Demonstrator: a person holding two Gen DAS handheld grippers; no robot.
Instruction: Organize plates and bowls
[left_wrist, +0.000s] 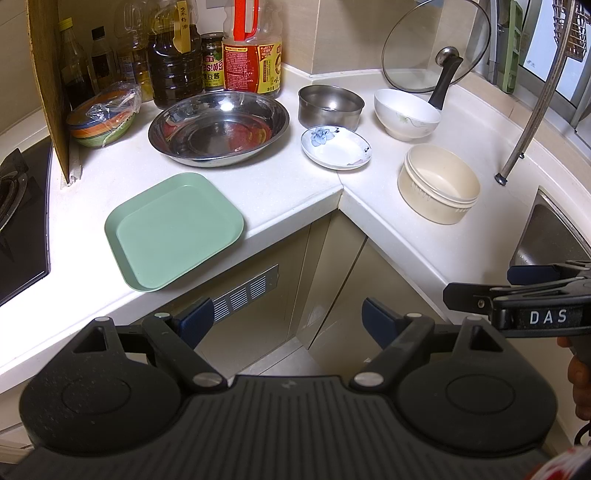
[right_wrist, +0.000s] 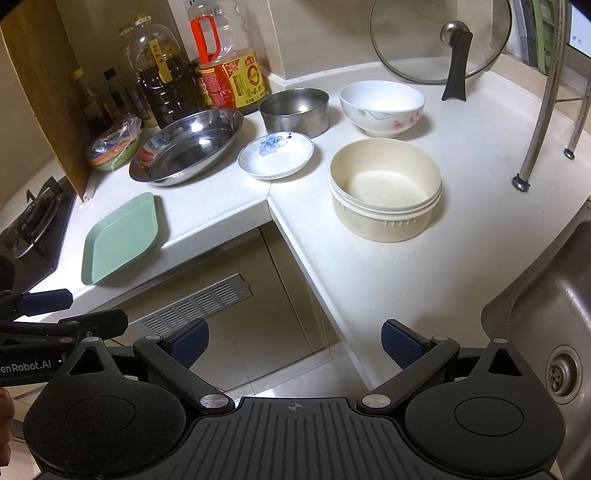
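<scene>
From your left wrist camera, your left gripper (left_wrist: 288, 321) hangs in front of the counter corner, above the cabinet doors, with its blue pads spread wide and nothing between them. On the white counter (left_wrist: 280, 184) ahead, the green square plate (left_wrist: 173, 230) lies nearest you, close to the front edge. Behind it sits the large steel basin (left_wrist: 218, 127), and to the right of that the small flower saucer (left_wrist: 335, 147). The steel bowl (left_wrist: 330, 106) stands just behind the saucer, with the white ceramic bowl (left_wrist: 406, 114) to its right. The cream plastic bowl (left_wrist: 437, 182) stands alone, nearer the sink (left_wrist: 554, 229). A stack of coloured bowls in a plastic bag (left_wrist: 101, 118) sits far left, in front of the oil bottles (left_wrist: 173, 55). Your right gripper (left_wrist: 480, 286) juts in at the right edge; from this side angle you probably cannot judge its gap.

From your right wrist camera, your right gripper (right_wrist: 295, 343) has its fingers released, wide apart and empty, over the counter edge. The cream plastic bowl (right_wrist: 384, 188) is the closest dish, straight ahead. The white ceramic bowl (right_wrist: 382, 107), steel bowl (right_wrist: 295, 110) and flower saucer (right_wrist: 275, 155) lie beyond it, the steel basin (right_wrist: 186, 147) and green square plate (right_wrist: 120, 238) to the left. A glass lid (right_wrist: 439, 37) leans on the back wall. The sink (right_wrist: 546, 314) is at your right.
</scene>
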